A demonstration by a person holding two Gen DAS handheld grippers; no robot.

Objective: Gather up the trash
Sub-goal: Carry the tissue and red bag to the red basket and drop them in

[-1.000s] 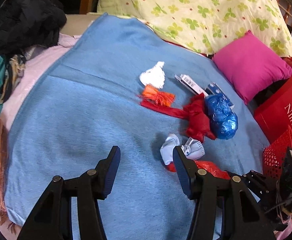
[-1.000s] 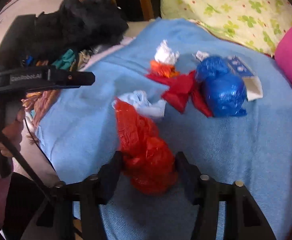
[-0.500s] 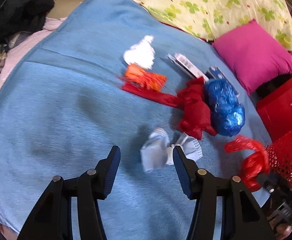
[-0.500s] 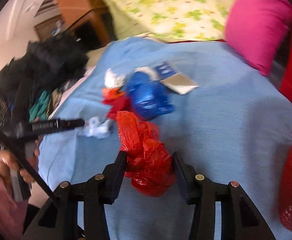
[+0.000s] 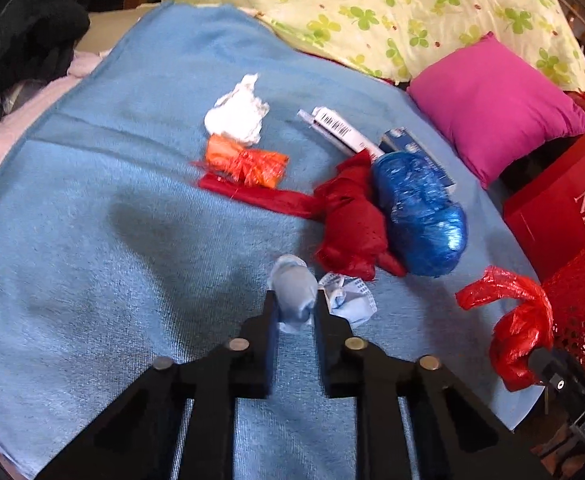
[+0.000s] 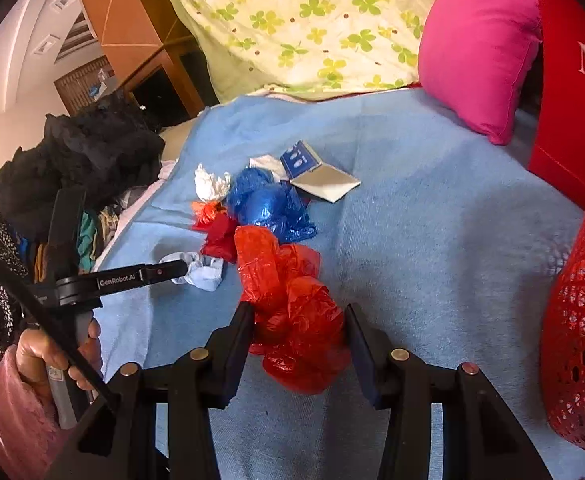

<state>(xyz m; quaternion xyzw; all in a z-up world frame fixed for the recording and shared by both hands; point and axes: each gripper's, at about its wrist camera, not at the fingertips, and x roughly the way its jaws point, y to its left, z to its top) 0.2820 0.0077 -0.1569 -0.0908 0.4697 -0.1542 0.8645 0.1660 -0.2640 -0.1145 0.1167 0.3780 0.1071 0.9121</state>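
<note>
Left gripper (image 5: 295,307): jaws clenched on a pale blue crumpled wad (image 5: 294,294), which sits pinched between the two pads and rests on the blue blanket (image 5: 92,240). Just beyond the right-hand pad lies a white printed paper scrap (image 5: 348,300), touching the wad. Further ahead of the jaws: dark red cloth (image 5: 352,224) against a blue plastic bundle (image 5: 422,212), an orange shred bunch (image 5: 248,162), and a white tissue ball (image 5: 238,114) beyond it. Right gripper (image 6: 298,338): jaws grasping a red plastic bag (image 6: 292,308), crumpled mass filling the gap between both pads, loose end trailing forward past the fingertips. To the right of these jaws stands a red mesh basket (image 6: 576,320). A pink pillow (image 6: 476,48) lies far ahead on the right.
</note>
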